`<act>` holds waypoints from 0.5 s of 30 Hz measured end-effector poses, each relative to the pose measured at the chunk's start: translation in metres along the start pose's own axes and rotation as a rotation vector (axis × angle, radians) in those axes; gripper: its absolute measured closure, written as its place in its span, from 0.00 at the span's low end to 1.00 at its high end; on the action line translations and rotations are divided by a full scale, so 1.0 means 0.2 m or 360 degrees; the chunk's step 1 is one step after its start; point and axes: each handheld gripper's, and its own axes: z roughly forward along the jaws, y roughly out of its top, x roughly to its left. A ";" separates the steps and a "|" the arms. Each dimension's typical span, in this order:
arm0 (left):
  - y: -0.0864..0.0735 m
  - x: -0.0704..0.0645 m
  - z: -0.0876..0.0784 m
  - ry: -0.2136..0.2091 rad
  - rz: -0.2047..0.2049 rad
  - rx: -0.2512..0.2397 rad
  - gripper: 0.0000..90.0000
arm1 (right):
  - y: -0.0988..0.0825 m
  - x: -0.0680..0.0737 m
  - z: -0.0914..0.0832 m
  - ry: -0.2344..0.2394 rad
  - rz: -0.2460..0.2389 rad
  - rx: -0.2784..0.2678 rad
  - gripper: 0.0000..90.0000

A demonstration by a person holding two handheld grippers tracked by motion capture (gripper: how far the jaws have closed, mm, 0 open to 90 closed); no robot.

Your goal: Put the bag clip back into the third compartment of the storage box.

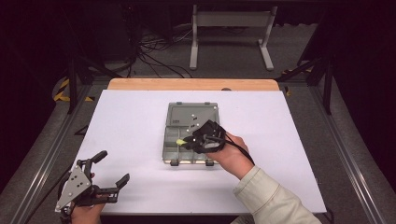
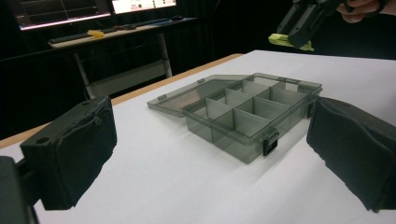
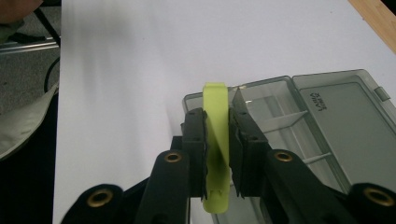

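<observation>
White table top (image 1: 130, 126), wooden strip (image 1: 194, 84) along far edge. Sitting directly on it near the middle: smoky clear compartment box (image 1: 187, 149), lid (image 1: 192, 115) swung open and lying flat on the table toward the far side. Dividers visible inside, two black latches on near wall. Rest of surface bare white. Grey floor (image 1: 224, 56) beyond, with cables and a white frame stand.

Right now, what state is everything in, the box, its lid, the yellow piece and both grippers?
Compartment box: open, compartments look empty.
Lid: folded back flat on the table.
Yellow-green piece: clamped, held above the box.
Right gripper: shut on the piece.
Left gripper: open, holding nothing.
</observation>
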 end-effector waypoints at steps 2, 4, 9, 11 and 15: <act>0.00 0.00 0.00 0.0000 -0.0002 0.0001 0.03 | 0.00 -0.02 0.00 -0.0005 0.0012 -0.0007 0.86; 0.00 0.00 0.00 0.0001 -0.0002 0.0001 0.03 | 0.00 -0.04 0.00 -0.0016 0.0032 -0.0012 0.86; 0.00 0.00 0.00 0.0000 -0.0002 0.0001 0.03 | 0.00 -0.12 0.01 -0.0058 0.0086 -0.0028 0.86; 0.00 0.00 0.00 0.0000 -0.0003 0.0001 0.03 | -0.01 -0.14 0.02 -0.0068 0.0112 -0.0030 0.86; 0.00 0.00 0.00 0.0000 0.0000 0.0000 0.03 | -0.02 -0.20 0.03 -0.0096 0.0166 -0.0034 0.86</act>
